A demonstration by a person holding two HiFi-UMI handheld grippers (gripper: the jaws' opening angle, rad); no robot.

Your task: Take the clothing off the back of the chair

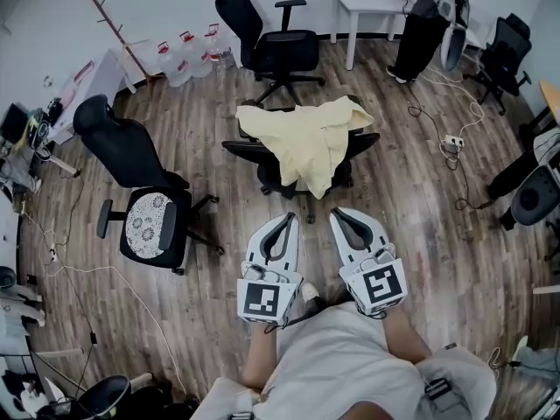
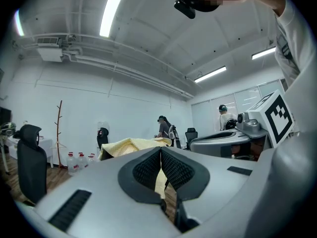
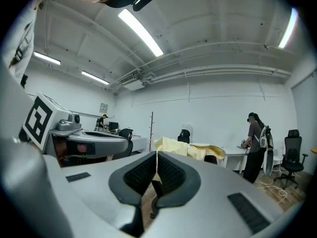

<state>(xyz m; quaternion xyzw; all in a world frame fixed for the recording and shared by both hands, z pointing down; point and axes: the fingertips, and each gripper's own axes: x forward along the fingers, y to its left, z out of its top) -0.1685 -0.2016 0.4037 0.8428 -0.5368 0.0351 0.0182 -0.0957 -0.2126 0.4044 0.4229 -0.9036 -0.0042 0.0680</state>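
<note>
A pale yellow garment [image 1: 308,134] is draped over the back and seat of a black office chair [image 1: 262,158] in the middle of the room. My left gripper [image 1: 288,219] is shut and empty, a short way in front of the chair. Beside it my right gripper [image 1: 336,213] is also shut with nothing in it. Both point level toward the chair. In the left gripper view the garment [image 2: 130,145] shows just beyond the closed left gripper [image 2: 161,149]. From the right gripper view, the garment [image 3: 190,149] lies past the closed right gripper [image 3: 157,154].
A second black chair [image 1: 140,191] stands at the left, a third [image 1: 267,42] behind. Several water bottles [image 1: 185,55] and a coat stand [image 1: 118,33] line the back wall. A person [image 1: 424,20] stands at a white table [image 1: 367,3]. Cables [image 1: 446,138] cross the wooden floor.
</note>
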